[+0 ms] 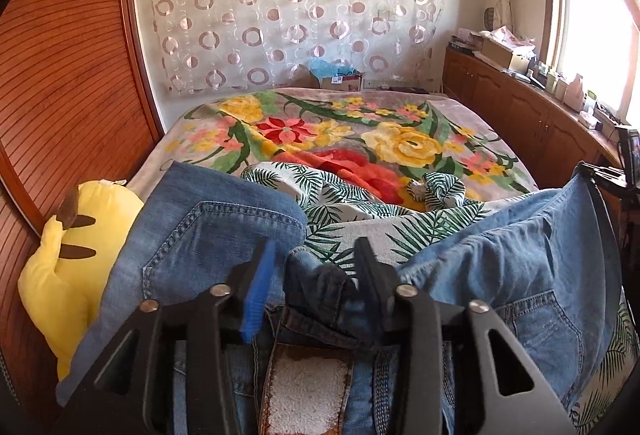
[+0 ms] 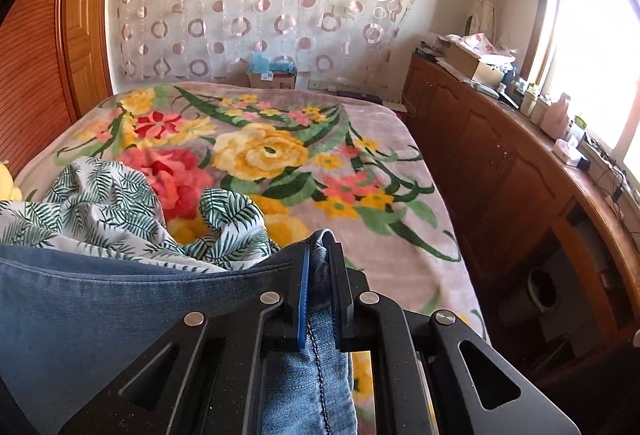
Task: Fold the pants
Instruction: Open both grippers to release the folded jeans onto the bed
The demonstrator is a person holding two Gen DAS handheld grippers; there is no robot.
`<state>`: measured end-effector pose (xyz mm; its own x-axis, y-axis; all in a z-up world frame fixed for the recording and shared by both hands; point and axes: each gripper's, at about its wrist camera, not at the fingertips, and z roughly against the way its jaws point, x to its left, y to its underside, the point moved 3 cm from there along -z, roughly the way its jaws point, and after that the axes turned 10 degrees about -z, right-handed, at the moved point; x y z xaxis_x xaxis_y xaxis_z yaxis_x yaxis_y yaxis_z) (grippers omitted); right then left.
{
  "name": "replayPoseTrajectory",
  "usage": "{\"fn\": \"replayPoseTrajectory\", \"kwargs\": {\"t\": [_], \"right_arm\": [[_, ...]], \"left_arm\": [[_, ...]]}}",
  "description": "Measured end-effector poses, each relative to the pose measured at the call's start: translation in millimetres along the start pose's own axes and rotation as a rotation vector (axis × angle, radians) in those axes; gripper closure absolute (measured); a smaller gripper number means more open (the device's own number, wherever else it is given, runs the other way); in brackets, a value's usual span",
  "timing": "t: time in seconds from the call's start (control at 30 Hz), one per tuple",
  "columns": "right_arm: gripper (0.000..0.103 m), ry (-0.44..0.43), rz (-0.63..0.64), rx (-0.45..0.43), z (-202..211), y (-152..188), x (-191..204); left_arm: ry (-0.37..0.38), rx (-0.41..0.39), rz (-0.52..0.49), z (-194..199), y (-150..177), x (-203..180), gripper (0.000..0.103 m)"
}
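Blue denim pants [image 1: 208,235] lie bunched at the near end of the bed, waistband and brown label patch [image 1: 306,391] under my left gripper. My left gripper [image 1: 316,255] is open, its fingers straddling a dark fold of the waistband [image 1: 320,287]. My right gripper [image 2: 320,255] is shut on a denim edge of the pants [image 2: 320,355], held above the bed. That raised edge also shows at the right of the left wrist view [image 1: 560,243].
A floral blanket [image 2: 280,155] covers the bed. A palm-leaf print cloth [image 1: 352,211] lies beyond the pants. A yellow plush toy [image 1: 68,275] sits at left by the wooden wardrobe [image 1: 60,75]. A wooden cabinet [image 2: 500,155] with clutter runs along the right under the window.
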<state>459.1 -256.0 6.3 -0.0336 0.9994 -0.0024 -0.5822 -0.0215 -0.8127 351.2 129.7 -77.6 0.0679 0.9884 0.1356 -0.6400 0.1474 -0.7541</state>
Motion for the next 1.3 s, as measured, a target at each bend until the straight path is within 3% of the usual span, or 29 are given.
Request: {"fn": "replayPoseTrajectory", "kwargs": {"t": [0.1, 0.17, 0.23, 0.4, 0.5, 0.57, 0.67, 1.0, 1.3], "right_arm": [[0.094, 0.015, 0.000, 0.014, -5, -3, 1], [0.094, 0.021, 0.003, 0.022, -8, -4, 3], [0.094, 0.019, 0.002, 0.028, -5, -5, 3], [0.094, -0.020, -0.044, 0.047, 8, -3, -8], [0.084, -0.032, -0.056, 0.043, 22, -1, -14], [0.071, -0.056, -0.062, 0.034, 37, 3, -18], [0.064, -0.087, -0.081, 0.022, 61, 15, -26], [0.061, -0.221, -0.057, 0.043, 123, 63, -29], [0.061, -0.340, -0.004, 0.078, 133, 84, -19]], "left_arm": [[0.015, 0.002, -0.019, 7, 1, -5, 0.050], [0.022, -0.002, -0.026, 11, 1, -9, 0.031], [0.043, -0.009, -0.028, 15, 2, -14, 0.023], [0.083, -0.007, -0.058, 22, 6, -35, 0.022], [0.111, -0.006, -0.072, 25, 10, -51, 0.022], [0.141, -0.001, -0.090, 27, 13, -64, 0.022], [0.182, -0.002, -0.129, 27, 16, -85, 0.023], [0.291, 0.051, -0.250, -9, -15, -124, 0.023], [0.358, 0.197, -0.320, -67, -34, -149, 0.040]]}}
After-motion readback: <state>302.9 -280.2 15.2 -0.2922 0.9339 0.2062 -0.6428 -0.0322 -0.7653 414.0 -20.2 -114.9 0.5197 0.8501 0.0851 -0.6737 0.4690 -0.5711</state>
